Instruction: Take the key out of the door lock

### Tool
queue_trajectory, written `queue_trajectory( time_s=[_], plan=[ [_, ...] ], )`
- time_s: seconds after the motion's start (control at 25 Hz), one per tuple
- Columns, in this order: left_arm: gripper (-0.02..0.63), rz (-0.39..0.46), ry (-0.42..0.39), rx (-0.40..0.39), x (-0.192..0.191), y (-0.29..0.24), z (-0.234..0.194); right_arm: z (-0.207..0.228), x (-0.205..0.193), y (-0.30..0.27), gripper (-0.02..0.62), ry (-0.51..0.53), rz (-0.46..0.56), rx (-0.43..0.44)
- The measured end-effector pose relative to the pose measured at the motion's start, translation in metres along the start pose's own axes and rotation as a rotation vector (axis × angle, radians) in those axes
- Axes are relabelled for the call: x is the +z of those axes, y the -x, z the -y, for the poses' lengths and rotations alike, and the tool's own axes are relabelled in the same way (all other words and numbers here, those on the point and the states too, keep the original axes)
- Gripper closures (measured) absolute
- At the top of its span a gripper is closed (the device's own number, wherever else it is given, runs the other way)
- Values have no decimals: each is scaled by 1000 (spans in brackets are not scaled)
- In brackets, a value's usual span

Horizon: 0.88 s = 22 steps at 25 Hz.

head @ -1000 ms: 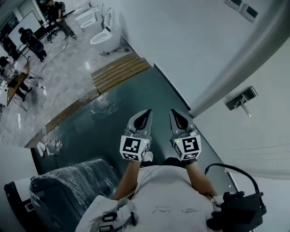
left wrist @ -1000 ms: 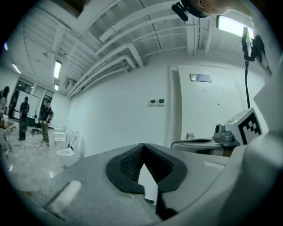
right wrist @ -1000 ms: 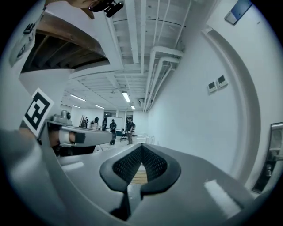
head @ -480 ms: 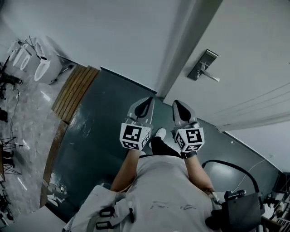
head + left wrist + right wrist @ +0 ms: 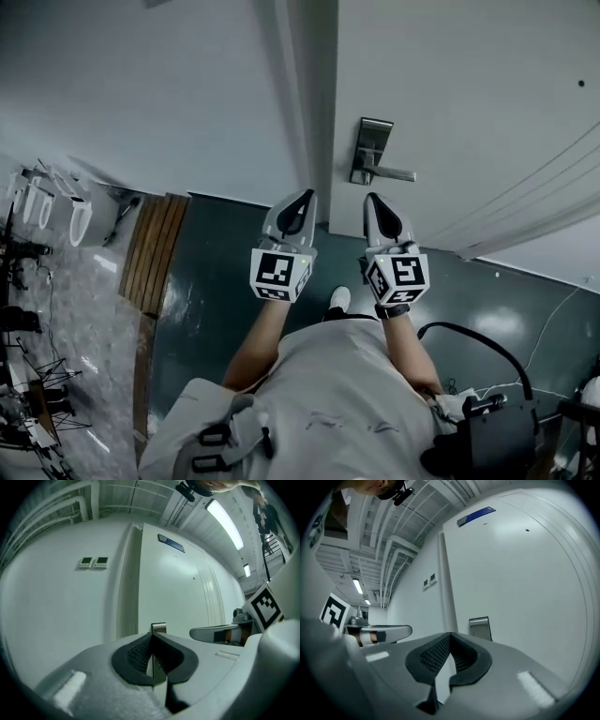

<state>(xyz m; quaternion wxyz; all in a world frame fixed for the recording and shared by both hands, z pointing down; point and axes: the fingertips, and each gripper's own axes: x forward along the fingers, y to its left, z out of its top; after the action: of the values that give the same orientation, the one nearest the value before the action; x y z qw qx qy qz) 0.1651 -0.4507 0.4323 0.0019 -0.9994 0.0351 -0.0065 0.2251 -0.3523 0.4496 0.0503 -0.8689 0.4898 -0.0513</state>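
A white door stands ahead with a metal lock plate and a lever handle pointing right. I cannot make out a key on the lock at this distance. My left gripper and right gripper are held side by side, pointing at the door just short of the lock, both shut with nothing between the jaws. The top of the lock plate peeks over the shut jaws in the left gripper view, and the lock plate shows right of the jaw tips in the right gripper view.
A white wall and door frame lie left of the door. Dark green floor runs underfoot, with wooden boards and white toilets at the left. A black cable and box hang at my right side.
The view has swung round so the door and its lock plate moved from the right edge to straight ahead and closer. Both grippers turned with it, staying shut side by side.
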Motion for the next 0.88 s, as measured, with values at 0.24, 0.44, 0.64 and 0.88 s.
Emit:
queue_trajectory(
  time_s=[0.24,0.44,0.64,0.88],
  plan=[
    [603,8,42,-70,-8,-81,-8,30,-21,-26,589,-84,-29,-3],
    [434,-7,-10,-86,-2,-134,-25,59,-25,-27,589,-113,-32,-52],
    [407,-41,-17,-97,-7,-172,-37,73,-55,-29,589,-194,-91,-69],
    [440,-38,-40,-144,-7,-189,-40,57,-81,-34,589,-207,-174,-54]
  ],
)
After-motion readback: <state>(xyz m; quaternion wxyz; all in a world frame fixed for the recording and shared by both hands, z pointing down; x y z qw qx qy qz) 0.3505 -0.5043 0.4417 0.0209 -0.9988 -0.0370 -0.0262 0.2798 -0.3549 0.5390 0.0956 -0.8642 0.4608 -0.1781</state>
